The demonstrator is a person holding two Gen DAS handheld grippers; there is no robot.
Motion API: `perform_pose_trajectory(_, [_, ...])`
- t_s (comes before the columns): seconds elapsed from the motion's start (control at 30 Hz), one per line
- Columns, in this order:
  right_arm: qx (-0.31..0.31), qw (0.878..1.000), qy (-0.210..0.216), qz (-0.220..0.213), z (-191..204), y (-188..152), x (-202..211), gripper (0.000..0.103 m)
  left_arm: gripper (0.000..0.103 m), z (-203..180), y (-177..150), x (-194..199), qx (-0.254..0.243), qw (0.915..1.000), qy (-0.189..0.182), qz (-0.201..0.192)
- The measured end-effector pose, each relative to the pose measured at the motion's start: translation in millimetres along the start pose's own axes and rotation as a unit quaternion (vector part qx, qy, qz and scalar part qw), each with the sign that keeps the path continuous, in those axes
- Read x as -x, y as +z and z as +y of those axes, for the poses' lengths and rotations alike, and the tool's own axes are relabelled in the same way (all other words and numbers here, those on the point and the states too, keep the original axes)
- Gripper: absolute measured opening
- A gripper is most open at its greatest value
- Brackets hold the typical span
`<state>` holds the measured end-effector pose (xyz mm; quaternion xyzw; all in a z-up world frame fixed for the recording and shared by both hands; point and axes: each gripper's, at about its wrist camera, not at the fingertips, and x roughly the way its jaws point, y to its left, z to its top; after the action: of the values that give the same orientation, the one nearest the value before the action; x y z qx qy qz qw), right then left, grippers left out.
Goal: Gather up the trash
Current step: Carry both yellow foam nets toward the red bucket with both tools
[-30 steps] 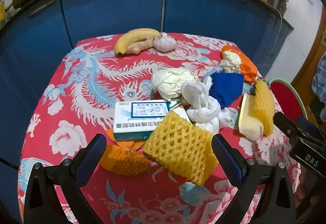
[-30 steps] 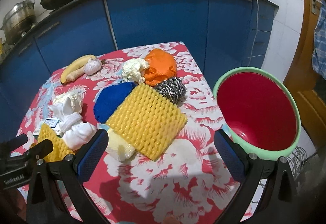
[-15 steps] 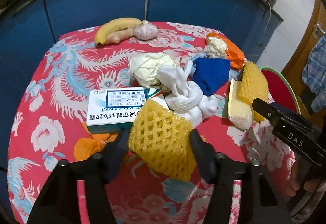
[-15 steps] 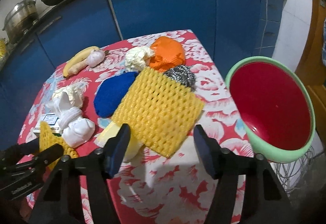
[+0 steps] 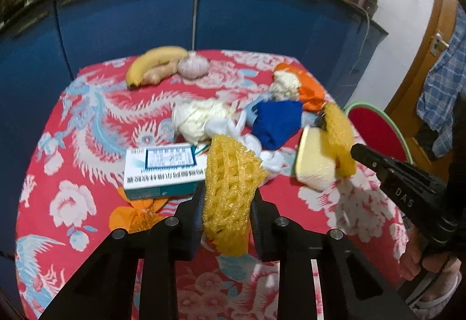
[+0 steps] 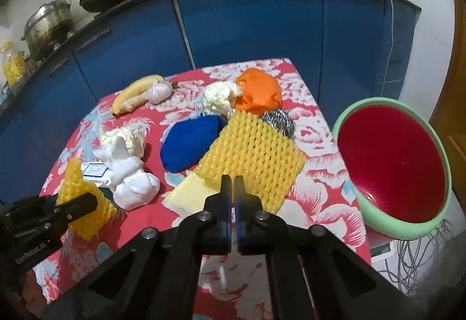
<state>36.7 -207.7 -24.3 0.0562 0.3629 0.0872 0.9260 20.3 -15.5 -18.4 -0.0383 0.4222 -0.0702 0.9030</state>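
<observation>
My left gripper (image 5: 225, 197) is shut on a yellow foam fruit net (image 5: 230, 183), squeezed upright between the fingers above the table; it also shows in the right wrist view (image 6: 83, 197). My right gripper (image 6: 233, 189) is shut, its tips at the near edge of a second, flat yellow foam net (image 6: 253, 154) that lies over a pale sponge (image 6: 189, 194). Whether it pinches the net I cannot tell. A red basin with a green rim (image 6: 390, 162) stands off the table's right side.
On the red flowered tablecloth (image 5: 72, 174) lie a medicine box (image 5: 160, 171), orange peel (image 5: 134, 218), white crumpled rags (image 6: 131, 177), a blue cloth (image 6: 192, 145), an orange bag (image 6: 259, 95), a steel scourer (image 6: 279, 122), a banana (image 6: 137, 93) and garlic (image 6: 158, 91). Blue cabinets stand behind.
Both grippers went from wide open to shut. The left one closed on the near foam net and lifted it upright. The right one closed at the edge of the flat net.
</observation>
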Motion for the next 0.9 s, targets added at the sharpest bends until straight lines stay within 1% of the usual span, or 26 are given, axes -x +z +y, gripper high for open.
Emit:
perform_pose_trajectory(0.23, [-0.005,1.000,0.001,-0.022,-6,5,20,0.002,0.028,-8,14,12,-0.010,0.9997,-0.013,-0.016])
perform_pose_trajectory(0.3, [-0.018,1.000,0.000,-0.021,-10,7,21,0.002,0.028,-10,17,14,-0.009,0.9996,-0.019,-0.018])
perform_pose_trajectory(0.37, [-0.036,0.999,0.000,-0.013,-16,8,18,0.006,0.028,-11,19,14,-0.009,0.9996,-0.018,-0.020])
perform_pose_trajectory(0.4, [-0.045,0.999,0.000,-0.005,-19,7,14,0.014,0.028,-11,19,14,-0.007,0.9996,-0.017,-0.021])
perform_pose_trajectory(0.43, [-0.056,0.998,-0.001,0.003,-22,6,11,0.030,0.028,-11,20,15,-0.006,0.9996,-0.016,-0.022])
perform_pose_trajectory(0.47, [-0.065,0.998,-0.001,0.007,-25,4,8,0.037,0.028,-10,20,15,-0.005,0.9996,-0.015,-0.022])
perform_pose_trajectory(0.5, [-0.069,0.998,0.000,0.009,-26,3,6,0.042,0.028,-9,20,15,-0.003,0.9996,-0.014,-0.022])
perform_pose_trajectory(0.63, [-0.062,0.998,-0.012,0.021,-24,1,-6,0.044,0.028,-4,23,12,0.004,0.9997,-0.006,-0.024])
perform_pose_trajectory(0.77, [-0.059,0.997,-0.021,0.041,-23,-2,-22,0.045,0.028,-3,24,9,0.005,0.9997,-0.006,-0.023])
perform_pose_trajectory(0.9, [-0.068,0.996,-0.032,0.049,-28,-6,-30,0.045,0.028,-6,25,7,0.002,0.9997,-0.008,-0.021])
